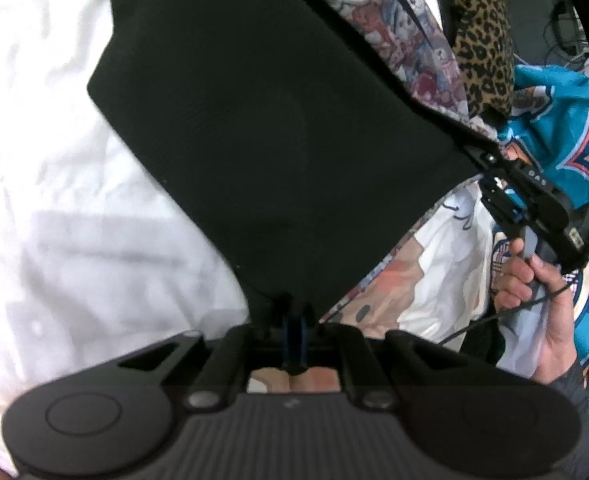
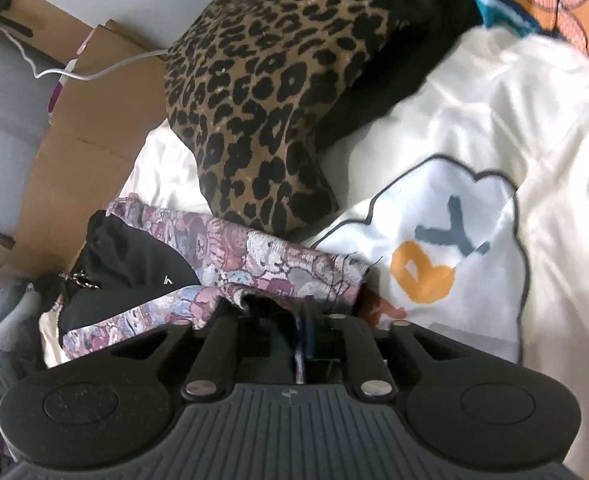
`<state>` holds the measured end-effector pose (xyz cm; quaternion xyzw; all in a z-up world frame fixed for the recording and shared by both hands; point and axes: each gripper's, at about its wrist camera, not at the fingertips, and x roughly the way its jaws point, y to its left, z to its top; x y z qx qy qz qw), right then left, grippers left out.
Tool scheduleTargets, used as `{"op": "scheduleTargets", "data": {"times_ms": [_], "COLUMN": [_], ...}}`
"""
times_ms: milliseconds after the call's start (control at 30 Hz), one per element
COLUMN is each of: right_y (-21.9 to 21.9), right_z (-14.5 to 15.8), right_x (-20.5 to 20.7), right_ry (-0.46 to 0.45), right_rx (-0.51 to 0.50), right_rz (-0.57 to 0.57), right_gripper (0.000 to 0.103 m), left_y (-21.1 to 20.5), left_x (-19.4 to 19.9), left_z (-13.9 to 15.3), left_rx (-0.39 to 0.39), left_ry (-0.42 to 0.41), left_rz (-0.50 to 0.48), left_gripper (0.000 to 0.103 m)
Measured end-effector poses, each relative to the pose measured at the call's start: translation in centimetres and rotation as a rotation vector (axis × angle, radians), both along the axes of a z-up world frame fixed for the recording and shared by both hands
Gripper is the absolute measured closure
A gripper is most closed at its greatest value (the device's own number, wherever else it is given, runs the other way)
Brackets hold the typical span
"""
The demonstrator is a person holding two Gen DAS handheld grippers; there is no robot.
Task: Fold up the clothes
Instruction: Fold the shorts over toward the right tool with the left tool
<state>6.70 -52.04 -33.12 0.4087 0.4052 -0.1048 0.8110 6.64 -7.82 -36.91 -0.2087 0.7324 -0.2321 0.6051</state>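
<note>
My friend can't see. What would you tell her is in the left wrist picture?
A black garment is stretched between two grippers: the left gripper pinches its near corner, and the right gripper, held by a hand, pinches its far corner. It hangs over a white sheet, with a leopard-print cloth and a teal jersey behind.

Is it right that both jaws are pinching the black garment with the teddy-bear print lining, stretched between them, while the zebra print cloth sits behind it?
Not quite. The cloth behind is leopard print, tan with black spots, not zebra; the right wrist view shows it best. The rest holds: the left gripper and right gripper each pinch the black garment with the teddy-bear print lining, stretched between them.
</note>
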Motion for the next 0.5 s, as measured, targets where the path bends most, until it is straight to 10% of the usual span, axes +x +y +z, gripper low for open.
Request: {"op": "scheduleTargets", "data": {"times_ms": [267,500], "right_y": [-0.8,-0.6], "right_z": [0.7,-0.5], "right_x": [-0.7,-0.2], "right_ry": [-0.02,0.059], "right_rx": [-0.029,-0.046], "right_rz": [-0.036,-0.054], "right_gripper": [0.082,0.102], "left_y": [-0.6,-1.1], "left_x": [0.1,0.1], "left_z": [-0.8,-0.7], "left_rx": [0.012,0.02], "left_ry": [-0.004,-0.035], "left_rz": [-0.005,-0.019], "left_gripper": [0.089,0.099]}}
